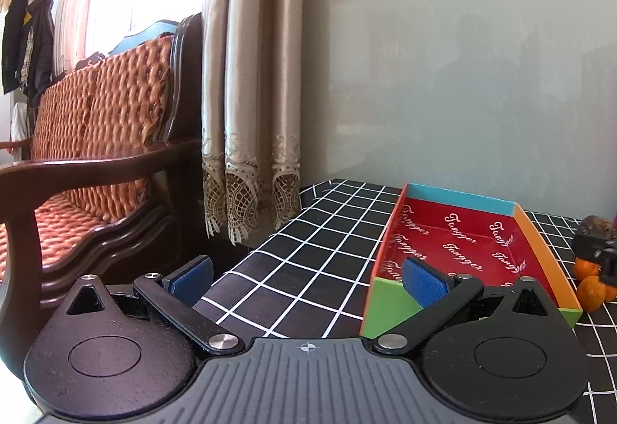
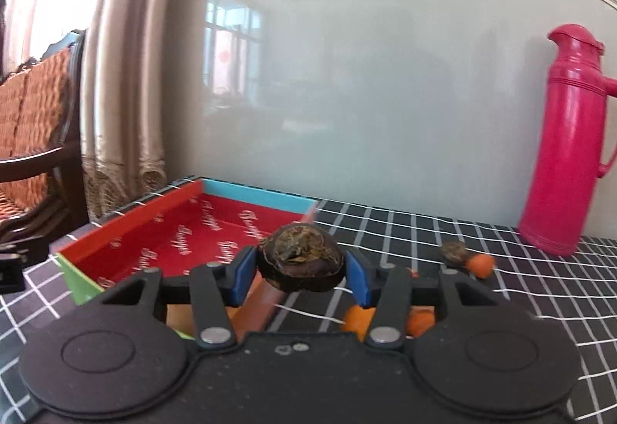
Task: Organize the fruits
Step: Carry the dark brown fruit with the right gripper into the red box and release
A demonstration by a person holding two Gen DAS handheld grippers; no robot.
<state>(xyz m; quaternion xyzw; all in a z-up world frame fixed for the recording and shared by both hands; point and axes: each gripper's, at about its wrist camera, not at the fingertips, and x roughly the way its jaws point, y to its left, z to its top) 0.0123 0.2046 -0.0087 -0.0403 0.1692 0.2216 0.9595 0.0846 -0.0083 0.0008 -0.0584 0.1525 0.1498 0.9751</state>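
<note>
Right now the right gripper (image 2: 300, 271) pinches a dark, wrinkled fruit (image 2: 300, 262), perhaps a mangosteen, beside the red tray (image 2: 162, 227); oranges (image 2: 480, 266) lie beyond. Nearby, the left gripper (image 1: 308, 279) gapes empty.

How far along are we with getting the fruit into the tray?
Nothing is done yet: the red tray holds no fruit. In hand: the right tongs grip a dark brown fruit beside the tray; the left tongs are open and hold nothing. Left: the oranges and another dark fruit on the checked cloth.
</note>
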